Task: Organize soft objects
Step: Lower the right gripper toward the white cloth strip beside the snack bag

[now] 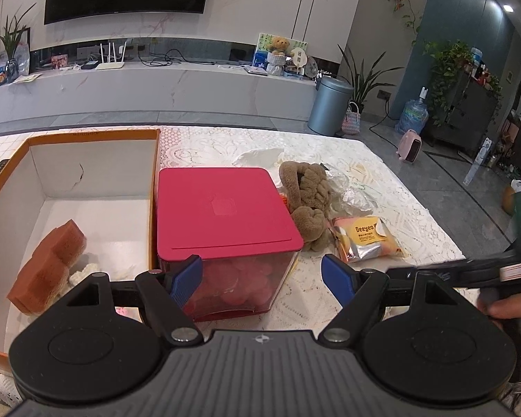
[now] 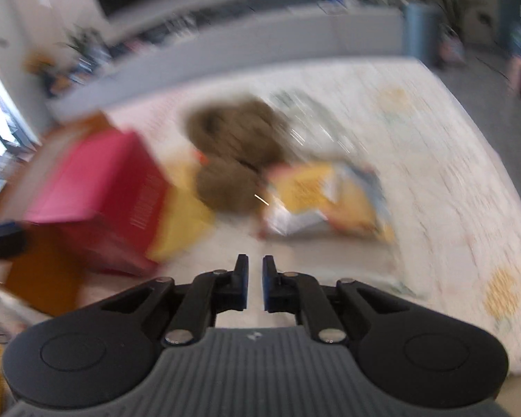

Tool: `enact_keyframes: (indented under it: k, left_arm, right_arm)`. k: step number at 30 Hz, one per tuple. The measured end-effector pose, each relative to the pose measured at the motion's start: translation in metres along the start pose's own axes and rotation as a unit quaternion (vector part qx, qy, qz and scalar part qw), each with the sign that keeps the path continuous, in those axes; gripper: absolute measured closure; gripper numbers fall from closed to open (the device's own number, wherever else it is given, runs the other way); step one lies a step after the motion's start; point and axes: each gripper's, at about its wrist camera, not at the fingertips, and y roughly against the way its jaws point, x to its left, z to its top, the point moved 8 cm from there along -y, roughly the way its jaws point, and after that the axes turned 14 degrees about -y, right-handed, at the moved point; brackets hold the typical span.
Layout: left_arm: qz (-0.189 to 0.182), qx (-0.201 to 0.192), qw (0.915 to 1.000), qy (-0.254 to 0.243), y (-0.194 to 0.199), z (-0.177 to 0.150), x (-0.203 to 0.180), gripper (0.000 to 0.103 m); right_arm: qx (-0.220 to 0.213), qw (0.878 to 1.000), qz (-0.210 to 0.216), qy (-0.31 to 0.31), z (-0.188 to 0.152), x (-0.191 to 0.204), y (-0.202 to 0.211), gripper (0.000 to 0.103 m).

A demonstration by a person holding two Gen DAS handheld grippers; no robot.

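A brown plush toy [image 1: 307, 201] lies on the lace-covered table, right of a red-lidded clear box [image 1: 225, 208] with pink soft things inside. An open cardboard box [image 1: 87, 146] at the left holds an orange sponge [image 1: 48, 267] and something white. My left gripper [image 1: 262, 279] is open and empty, just in front of the red box. The right wrist view is motion-blurred: my right gripper [image 2: 255, 278] has its fingers nearly together with nothing between them, short of the plush toy [image 2: 232, 153] and the red box [image 2: 97, 187].
A yellow snack packet [image 1: 364, 238] lies right of the plush toy, also in the right wrist view [image 2: 323, 191]. Crumpled clear plastic [image 1: 350, 191] and white tissue [image 1: 260, 156] lie behind. The right gripper's body [image 1: 486, 267] shows at the right edge. The table edge [image 1: 416, 187] runs along the right.
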Motion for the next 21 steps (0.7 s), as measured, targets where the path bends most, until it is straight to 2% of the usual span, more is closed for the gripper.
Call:
enact_keyframes:
  k: [1,3,4,5,6,8,11,15,18,19,20,21]
  left_arm:
    - [0.000,0.000,1.0000,-0.001,0.000,0.000,0.000,0.011]
    - [0.000,0.000,1.0000,-0.003,0.000,-0.001,0.000,0.011]
    - [0.000,0.001,1.0000,-0.005,0.000,-0.001,-0.001,0.011]
    - [0.000,0.003,1.0000,-0.006,-0.001,-0.001,-0.001,0.011]
    - [-0.001,0.005,1.0000,-0.009,-0.001,-0.002,-0.002,0.011]
    - [-0.001,0.010,0.9999,-0.013,-0.003,-0.003,-0.004,0.011]
    - [-0.001,0.012,0.9997,-0.019,-0.004,-0.004,-0.007,0.011]
    - [0.005,0.013,0.9998,-0.015,-0.005,-0.004,-0.005,0.011]
    - [0.000,0.016,0.9998,-0.009,-0.006,-0.004,-0.002,0.011]
    - [-0.003,0.017,0.9998,-0.007,-0.006,-0.004,-0.002,0.011]
    - [-0.005,0.017,0.9998,-0.005,-0.006,-0.005,-0.001,0.011]
    - [-0.005,0.017,0.9998,-0.005,-0.006,-0.005,0.000,0.012]
  right_arm:
    - [0.001,1.000,-0.029,-0.002,-0.002,-0.007,-0.004,0.090]
    - [-0.007,0.998,-0.059,-0.007,0.000,-0.017,-0.006,0.059]
    - [-0.018,0.998,-0.067,-0.009,0.003,-0.021,-0.004,0.030]
    - [-0.031,0.996,-0.078,-0.007,0.006,-0.023,-0.002,0.008]
    - [-0.043,0.995,-0.094,0.002,0.008,-0.024,-0.001,0.002]
    - [-0.044,0.992,-0.116,0.026,0.008,-0.025,-0.003,0.003]
    - [-0.021,0.993,-0.112,0.036,0.007,-0.025,-0.019,0.003]
    - [0.004,0.989,-0.140,0.040,0.008,-0.029,-0.038,0.003]
    - [0.005,0.993,-0.115,0.030,0.011,-0.029,-0.041,0.004]
    - [0.005,0.994,-0.111,0.025,0.011,-0.030,-0.042,0.013]
    - [0.007,0.994,-0.111,0.022,0.011,-0.031,-0.042,0.033]
    - [0.011,0.994,-0.112,0.017,0.010,-0.034,-0.042,0.044]
